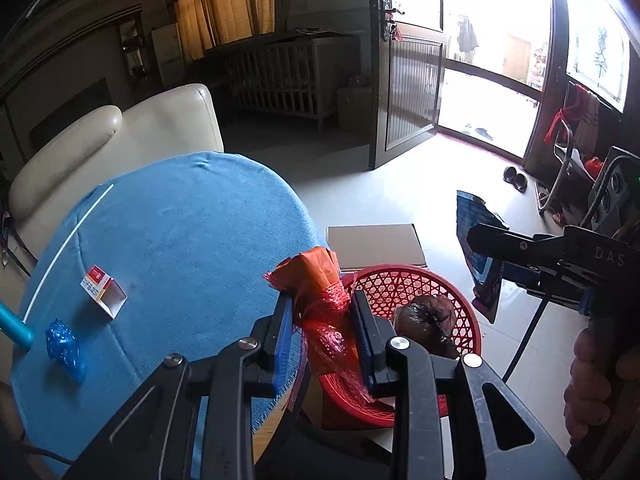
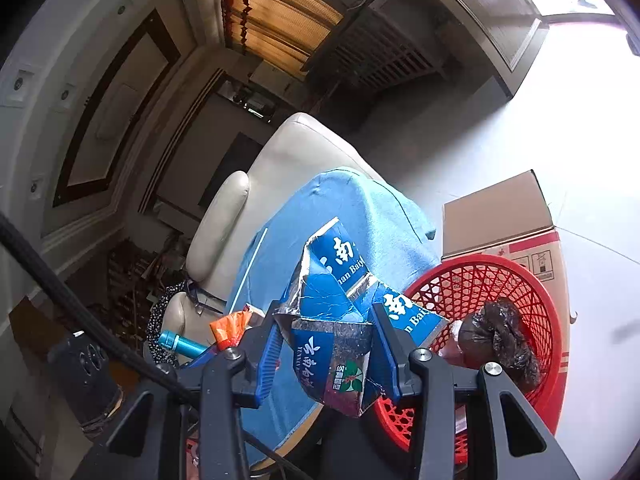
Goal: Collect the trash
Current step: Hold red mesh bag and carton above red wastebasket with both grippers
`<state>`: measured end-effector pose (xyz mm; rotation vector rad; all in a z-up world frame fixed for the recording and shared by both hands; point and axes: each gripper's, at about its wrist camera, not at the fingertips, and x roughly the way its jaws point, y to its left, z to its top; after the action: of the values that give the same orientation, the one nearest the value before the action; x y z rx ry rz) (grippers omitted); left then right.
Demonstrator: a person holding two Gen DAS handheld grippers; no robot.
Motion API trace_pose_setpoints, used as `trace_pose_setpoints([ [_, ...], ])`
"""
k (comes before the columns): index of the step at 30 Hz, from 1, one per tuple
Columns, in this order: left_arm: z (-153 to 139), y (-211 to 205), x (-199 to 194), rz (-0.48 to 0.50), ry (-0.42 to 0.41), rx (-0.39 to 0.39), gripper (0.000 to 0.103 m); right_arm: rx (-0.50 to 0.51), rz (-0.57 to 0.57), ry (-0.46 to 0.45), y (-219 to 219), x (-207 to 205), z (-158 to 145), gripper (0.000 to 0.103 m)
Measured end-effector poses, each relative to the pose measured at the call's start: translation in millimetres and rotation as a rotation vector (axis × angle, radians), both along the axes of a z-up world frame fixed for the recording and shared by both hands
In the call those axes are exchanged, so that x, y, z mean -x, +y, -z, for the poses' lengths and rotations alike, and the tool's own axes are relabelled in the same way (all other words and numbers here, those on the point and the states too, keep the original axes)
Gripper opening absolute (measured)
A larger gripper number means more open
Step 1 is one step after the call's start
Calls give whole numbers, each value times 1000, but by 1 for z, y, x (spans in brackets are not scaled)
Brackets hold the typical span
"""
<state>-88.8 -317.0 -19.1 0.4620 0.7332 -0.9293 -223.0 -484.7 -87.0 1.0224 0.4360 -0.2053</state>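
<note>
Clamping a blue carton lettered "Baiy", the right hand-held gripper faces "DAS"; left hand-held gripper pinches red-orange plastic.

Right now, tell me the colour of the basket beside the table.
Red, an open lattice weave. The basket shows best in the right wrist view.

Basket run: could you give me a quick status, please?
Left gripper shut on red bag. Right gripper shut on blue carton. Both by basket. Nothing blocking.

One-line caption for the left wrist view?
Left gripper holds a red-orange plastic bag at the edge of the red basket, beside the blue-covered table.
</note>
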Motion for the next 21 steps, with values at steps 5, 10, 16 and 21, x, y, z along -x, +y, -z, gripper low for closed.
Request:
trace_pose_setpoints([
  [5,-3,-2,6,3,-48,-10,30,9,-8,-2,2,-1,-2,45],
  [10,-5,1,7,-6,-81,-10,30,11,-5,-9,1,0,-4,45],
  [16,-5,0,9,-14,-121,-27,30,11,-8,-13,2,1,-3,45],
  [21,-4,-2,11,-18,-138,-35,30,12,-9,-17,0,2,-2,45],
])
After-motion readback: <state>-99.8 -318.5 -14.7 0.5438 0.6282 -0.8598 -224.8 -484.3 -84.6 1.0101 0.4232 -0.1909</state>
